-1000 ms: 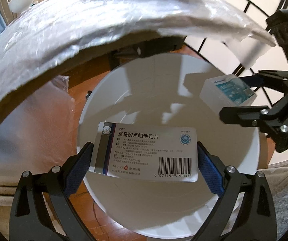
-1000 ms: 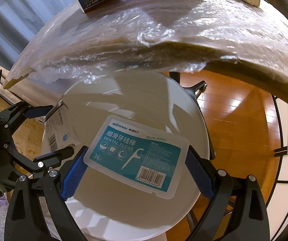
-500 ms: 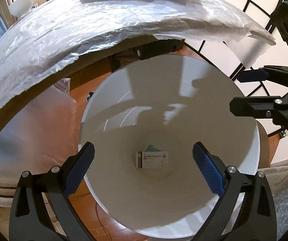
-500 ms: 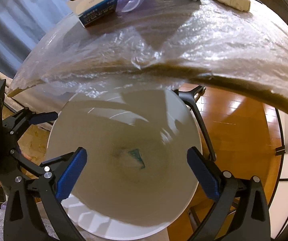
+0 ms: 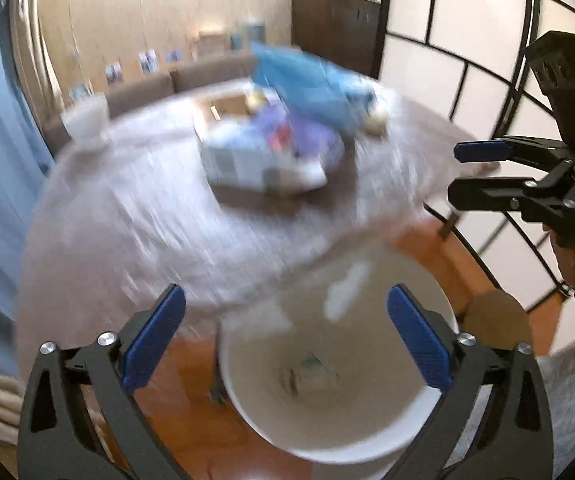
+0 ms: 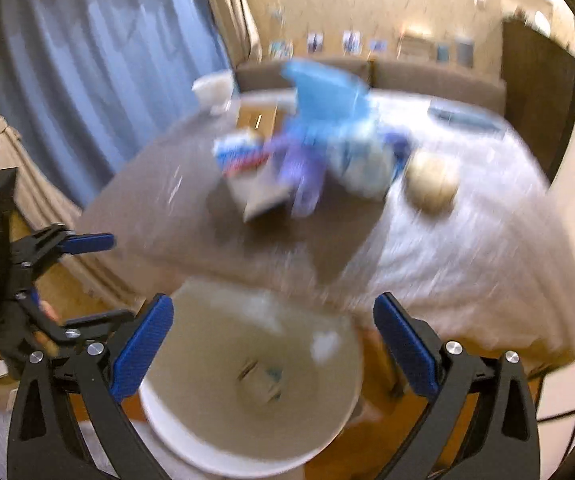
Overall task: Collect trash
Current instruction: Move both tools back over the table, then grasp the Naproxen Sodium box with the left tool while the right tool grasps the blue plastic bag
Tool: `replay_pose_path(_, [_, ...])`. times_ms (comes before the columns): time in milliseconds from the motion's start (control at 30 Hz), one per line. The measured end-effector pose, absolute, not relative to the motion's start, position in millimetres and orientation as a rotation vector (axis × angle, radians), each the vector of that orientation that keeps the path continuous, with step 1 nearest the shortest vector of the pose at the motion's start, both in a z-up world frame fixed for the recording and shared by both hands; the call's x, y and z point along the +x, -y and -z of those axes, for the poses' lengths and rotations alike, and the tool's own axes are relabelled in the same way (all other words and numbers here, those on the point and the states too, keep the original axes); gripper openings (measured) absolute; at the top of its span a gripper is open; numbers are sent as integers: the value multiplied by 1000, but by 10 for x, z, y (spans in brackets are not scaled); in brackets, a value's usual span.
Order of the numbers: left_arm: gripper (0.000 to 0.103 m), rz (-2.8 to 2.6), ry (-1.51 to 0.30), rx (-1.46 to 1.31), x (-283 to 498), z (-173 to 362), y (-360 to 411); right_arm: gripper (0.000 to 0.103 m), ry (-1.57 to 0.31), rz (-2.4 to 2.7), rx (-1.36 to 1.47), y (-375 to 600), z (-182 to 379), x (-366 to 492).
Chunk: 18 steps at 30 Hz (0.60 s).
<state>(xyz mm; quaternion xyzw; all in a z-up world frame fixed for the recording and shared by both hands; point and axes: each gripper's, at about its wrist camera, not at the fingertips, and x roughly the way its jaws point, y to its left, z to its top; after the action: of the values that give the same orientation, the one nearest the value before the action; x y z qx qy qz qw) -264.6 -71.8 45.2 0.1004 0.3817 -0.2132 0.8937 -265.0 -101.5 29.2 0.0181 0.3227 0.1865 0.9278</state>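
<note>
Both views are motion-blurred. The white bin [image 5: 247,404] stands on the floor below the table edge, with two small boxes [image 5: 307,372] lying at its bottom; it also shows in the right wrist view [image 6: 167,420]. My left gripper [image 5: 283,344] is open and empty above the bin. My right gripper [image 6: 273,344] is open and empty too, and shows at the right of the left wrist view [image 5: 467,172]. On the plastic-covered table [image 5: 127,216] lies a pile of trash [image 5: 271,152]: a white carton, a purple cup, a blue bag [image 6: 327,100].
A beige roll [image 6: 431,184] lies right of the pile. A white bowl [image 6: 213,90] stands at the table's far left. Blue curtains [image 6: 87,60] hang left, a dark cabinet [image 5: 335,28] and panelled screen [image 5: 467,72] stand right. Wooden floor surrounds the bin.
Both grippers let go of their boxes, the medicine box and the dental floss box, which fell into the bin. Both grippers then rose and tilted up toward the tabletop.
</note>
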Motion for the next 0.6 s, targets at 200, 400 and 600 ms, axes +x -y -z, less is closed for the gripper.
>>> replay_pose_path(200, [102,430,-730,263,-2131,-495,792,99,-623,-298,48,1121,-536,-2028])
replay_pose_path(400, [102,497,-784,215,-1587,-406,903,99,-695,-330,134,1236,-570,-1386])
replay_pose_path(600, [102,542,-815,244,-1295,-297,1054,99,-739,-357,99,1086,-547,-1009])
